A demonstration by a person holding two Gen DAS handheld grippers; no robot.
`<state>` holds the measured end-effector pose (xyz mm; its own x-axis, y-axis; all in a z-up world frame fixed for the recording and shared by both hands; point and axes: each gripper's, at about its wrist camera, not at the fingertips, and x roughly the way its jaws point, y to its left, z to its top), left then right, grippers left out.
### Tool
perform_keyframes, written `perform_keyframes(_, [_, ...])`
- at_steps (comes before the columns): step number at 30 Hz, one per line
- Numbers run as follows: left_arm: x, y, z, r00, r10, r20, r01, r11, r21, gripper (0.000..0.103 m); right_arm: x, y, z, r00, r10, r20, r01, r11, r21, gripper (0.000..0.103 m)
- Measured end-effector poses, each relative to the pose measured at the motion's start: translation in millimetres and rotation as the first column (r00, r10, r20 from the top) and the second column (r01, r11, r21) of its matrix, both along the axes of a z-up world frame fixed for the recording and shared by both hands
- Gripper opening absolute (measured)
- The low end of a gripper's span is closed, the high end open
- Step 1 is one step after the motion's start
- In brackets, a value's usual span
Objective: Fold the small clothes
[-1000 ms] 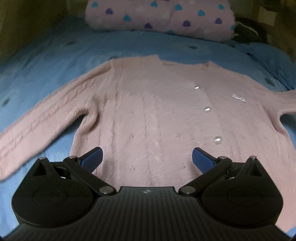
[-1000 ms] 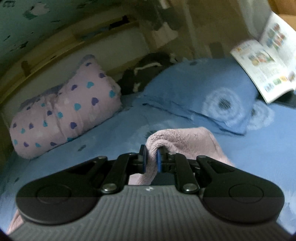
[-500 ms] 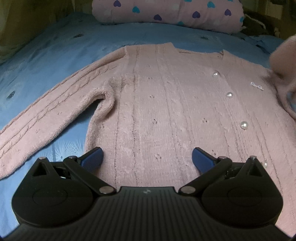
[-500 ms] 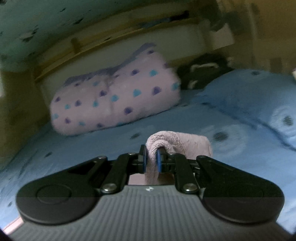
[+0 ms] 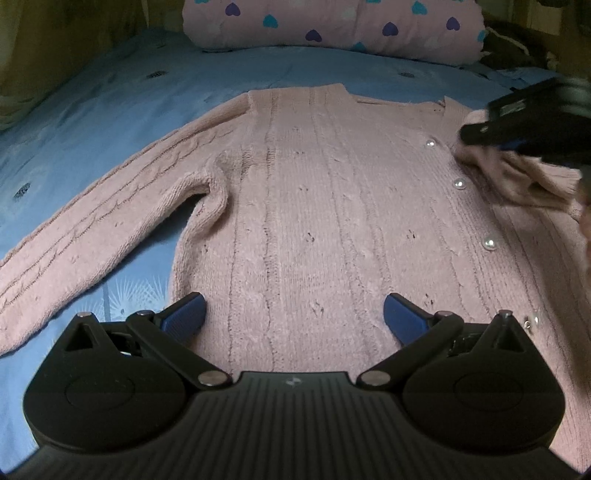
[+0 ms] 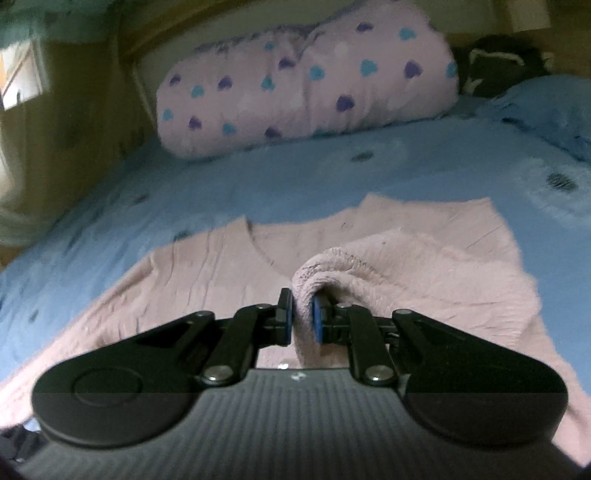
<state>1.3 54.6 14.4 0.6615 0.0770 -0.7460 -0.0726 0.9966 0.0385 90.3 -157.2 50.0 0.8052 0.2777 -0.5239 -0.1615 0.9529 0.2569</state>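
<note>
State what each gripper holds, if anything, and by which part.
The right gripper is shut on the cuff end of the pink cardigan's sleeve, folded over the body. The left gripper is open, holding nothing.

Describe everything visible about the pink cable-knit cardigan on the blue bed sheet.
The pink cable-knit cardigan lies flat, front up, on the blue bed sheet, neckline towards the heart-print pink pillow. It looks soft and fuzzy, with vertical cable ribs and a row of pearl-like buttons. One sleeve stretches out flat on the sheet. The other sleeve's cuff is pinched in the right gripper and folded over the chest. The left gripper hovers open over the hem.
</note>
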Motion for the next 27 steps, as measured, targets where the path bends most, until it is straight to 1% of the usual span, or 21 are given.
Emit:
perform_keyframes(4, [0,-1,-2,1.0,-0.003,0.008,0.003,1.0,0.016,0.103,9,13,-12,0.998,0.027,-0.052,-0.028,0.999,-0.023,0.017])
perform_keyframes(6, [0,-1,-2,1.0,-0.005,0.012,0.005,1.0,0.018,0.103,12,15,-16,0.995,0.04,-0.087,-0.043,0.999,-0.032,0.025])
perform_keyframes(7, [-1,-1,-2,1.0,-0.004,0.013,0.004,1.0,0.016,0.103,10,14,-16,0.994,0.055,-0.095,-0.058,0.998,-0.027,0.032])
perform_keyframes(8, [-1,-1,-2,1.0,-0.002,0.014,0.002,1.0,0.014,0.103,6,12,-15,0.993,0.071,-0.096,-0.073,0.997,-0.019,0.042])
perform_keyframes(9, [-1,-1,-2,1.0,0.0,0.017,0.0,1.0,0.013,0.103,4,12,-13,0.992,0.082,-0.095,-0.084,0.996,-0.017,0.047])
perform_keyframes(10, [-1,-2,-2,1.0,0.001,0.02,-0.002,1.0,0.014,0.103,-1,10,-10,0.992,0.089,-0.09,-0.091,0.996,-0.021,0.054])
perform_keyframes(11, [-2,-2,-1,1.0,0.002,0.023,-0.003,1.0,0.015,0.103,-7,7,-6,0.992,0.094,-0.08,-0.096,0.995,-0.025,0.057])
perform_keyframes(13, [-2,-3,0,1.0,0.003,0.03,-0.004,1.0,0.016,0.103,-16,-1,2,0.992,0.112,-0.062,-0.113,0.993,-0.021,0.057])
perform_keyframes(16, [-3,-4,3,0.999,-0.01,0.048,0.009,1.0,0.016,0.103,-31,-23,13,0.992,0.116,-0.042,-0.115,0.993,0.018,0.057])
perform_keyframes(19, [-6,-5,4,0.996,-0.043,0.073,0.043,0.999,0.003,0.103,-46,-51,18,0.998,0.067,-0.022,-0.066,0.997,0.028,0.057])
perform_keyframes(21, [-8,-8,5,0.995,-0.066,0.079,0.065,0.998,0.008,0.103,-51,-69,16,0.998,0.037,-0.042,-0.037,0.999,-0.01,0.057])
perform_keyframes(24, [-7,-20,15,0.989,-0.12,0.082,0.117,0.992,0.045,0.103,-54,-94,10,0.998,-0.03,-0.054,0.025,0.996,-0.082,0.057])
perform_keyframes(27, [-5,-37,34,0.981,-0.165,0.105,0.152,0.981,0.118,0.103,-54,-117,4,0.992,-0.081,-0.094,0.073,0.993,-0.09,0.057])
